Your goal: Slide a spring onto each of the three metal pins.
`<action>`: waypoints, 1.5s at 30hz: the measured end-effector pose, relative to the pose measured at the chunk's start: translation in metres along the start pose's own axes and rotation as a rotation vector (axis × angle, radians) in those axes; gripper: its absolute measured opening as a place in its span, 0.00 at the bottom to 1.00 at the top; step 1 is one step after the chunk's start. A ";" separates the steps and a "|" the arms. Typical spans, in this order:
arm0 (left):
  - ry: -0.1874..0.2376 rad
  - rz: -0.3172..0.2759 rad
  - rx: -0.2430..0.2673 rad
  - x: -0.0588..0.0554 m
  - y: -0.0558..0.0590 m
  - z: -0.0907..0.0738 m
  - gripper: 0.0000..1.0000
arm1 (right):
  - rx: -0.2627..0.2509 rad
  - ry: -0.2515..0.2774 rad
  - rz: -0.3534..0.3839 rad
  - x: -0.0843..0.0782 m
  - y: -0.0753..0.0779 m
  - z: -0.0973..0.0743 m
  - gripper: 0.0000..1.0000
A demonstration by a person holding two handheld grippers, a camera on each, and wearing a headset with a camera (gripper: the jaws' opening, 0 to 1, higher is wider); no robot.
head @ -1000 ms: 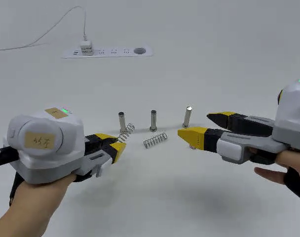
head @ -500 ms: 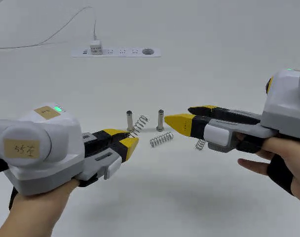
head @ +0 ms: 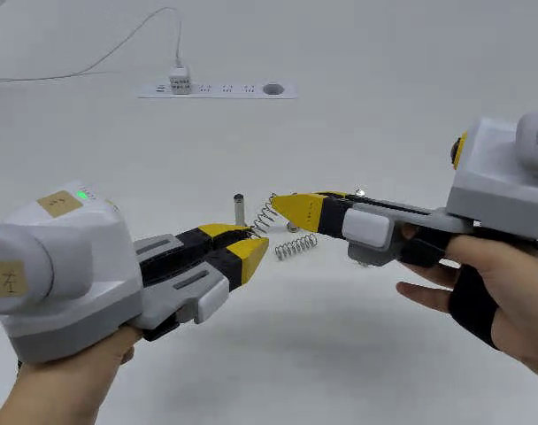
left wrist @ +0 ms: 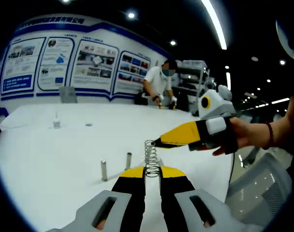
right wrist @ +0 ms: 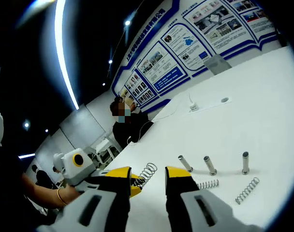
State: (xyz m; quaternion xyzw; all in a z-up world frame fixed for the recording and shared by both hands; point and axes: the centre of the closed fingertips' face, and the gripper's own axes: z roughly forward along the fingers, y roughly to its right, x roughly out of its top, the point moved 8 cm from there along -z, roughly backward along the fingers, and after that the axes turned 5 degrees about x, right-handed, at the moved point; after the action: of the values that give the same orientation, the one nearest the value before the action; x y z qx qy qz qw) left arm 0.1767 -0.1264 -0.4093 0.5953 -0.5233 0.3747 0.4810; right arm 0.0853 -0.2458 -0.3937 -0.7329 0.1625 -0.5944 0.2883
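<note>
Nearest, the left tongs (head: 251,241) are clamped on the lower end of a spring (head: 265,215) that sticks up from them. The right tongs (head: 295,202), jaws apart, have their tips right at that spring's top end. Just beyond the held spring a second spring (head: 295,246) lies flat on the table (head: 278,354) by the upright metal pins (head: 239,209), with a power strip (head: 218,89) far behind.

You had a tan paper sticker (head: 5,277) on the white round housing of your left gripper (head: 257,237); its handwritten marks were too cut off to read. The blue-and-white wall posters (left wrist: 55,63) carried print too small to read.
</note>
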 end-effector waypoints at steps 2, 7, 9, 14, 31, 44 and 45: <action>0.015 -0.005 -0.018 0.001 0.002 -0.001 0.10 | 0.010 0.000 0.012 -0.001 -0.001 0.001 0.28; 0.057 -0.007 -0.047 0.004 0.005 -0.002 0.10 | 0.042 0.015 0.054 -0.002 -0.004 0.003 0.23; 0.064 -0.004 -0.056 0.005 0.006 -0.002 0.10 | 0.049 0.020 0.063 -0.002 -0.005 0.003 0.21; 0.078 0.007 -0.074 0.007 0.008 -0.002 0.10 | 0.073 0.032 0.089 -0.002 -0.007 0.003 0.15; 0.003 0.127 -0.046 0.008 0.008 0.000 0.11 | 0.100 -0.002 -0.018 -0.002 -0.013 0.007 0.11; -0.094 0.252 0.009 -0.001 0.006 0.001 0.16 | 0.059 -0.131 -0.259 -0.010 -0.018 0.018 0.11; -0.096 0.254 0.009 -0.001 0.005 0.000 0.16 | 0.060 -0.136 -0.275 -0.010 -0.018 0.019 0.11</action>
State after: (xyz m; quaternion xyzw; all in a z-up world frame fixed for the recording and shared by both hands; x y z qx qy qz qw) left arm 0.1715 -0.1262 -0.4093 0.5436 -0.6150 0.4061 0.4017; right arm 0.0991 -0.2216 -0.3926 -0.7779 0.0228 -0.5817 0.2366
